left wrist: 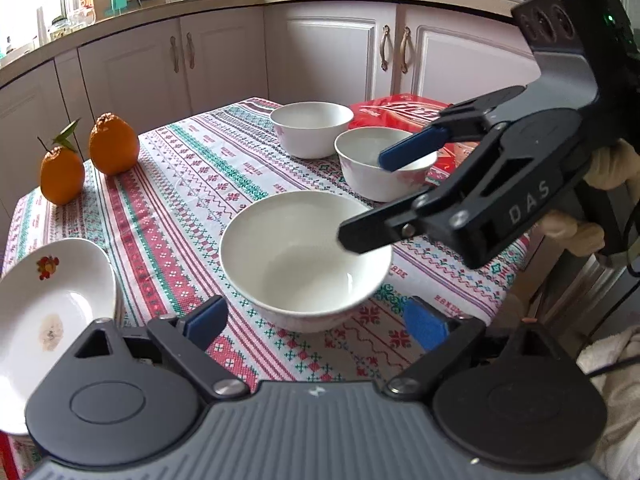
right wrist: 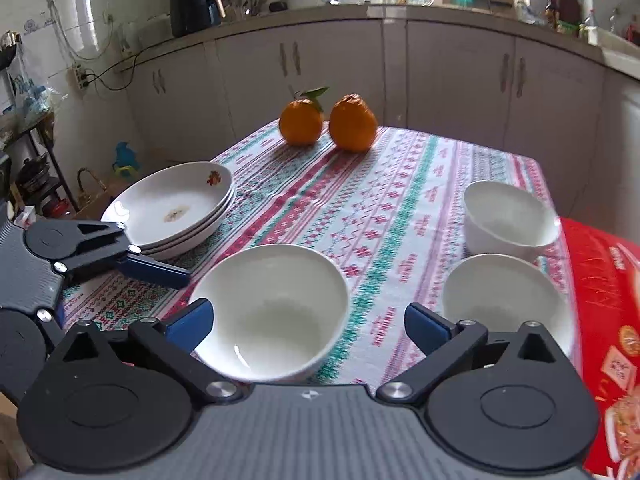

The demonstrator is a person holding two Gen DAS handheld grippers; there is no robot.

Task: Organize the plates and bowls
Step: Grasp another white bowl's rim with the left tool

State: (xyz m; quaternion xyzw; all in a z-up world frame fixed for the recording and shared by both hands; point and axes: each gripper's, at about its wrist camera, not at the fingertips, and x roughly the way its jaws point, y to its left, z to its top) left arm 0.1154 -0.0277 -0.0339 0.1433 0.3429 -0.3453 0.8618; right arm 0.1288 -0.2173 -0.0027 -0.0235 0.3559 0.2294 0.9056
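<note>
Right wrist view: right gripper point(right wrist: 308, 322) spread wide over the near bowl point(right wrist: 270, 312); left gripper point(left wrist: 316, 320) apart too. Pinch the rim squarely, lift level.

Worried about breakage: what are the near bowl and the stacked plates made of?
Near bowl: apparently glazed white ceramic, given its glossy highlight and thick rim. Stacked plates: likely the same, shiny glaze with a printed flower. Melamine can't be excluded.

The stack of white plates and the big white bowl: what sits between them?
Only patterned tablecloth lies on the table between the stack of white plates and the big white bowl; the left gripper's blue finger juts over that gap, seen in the right wrist view.
</note>
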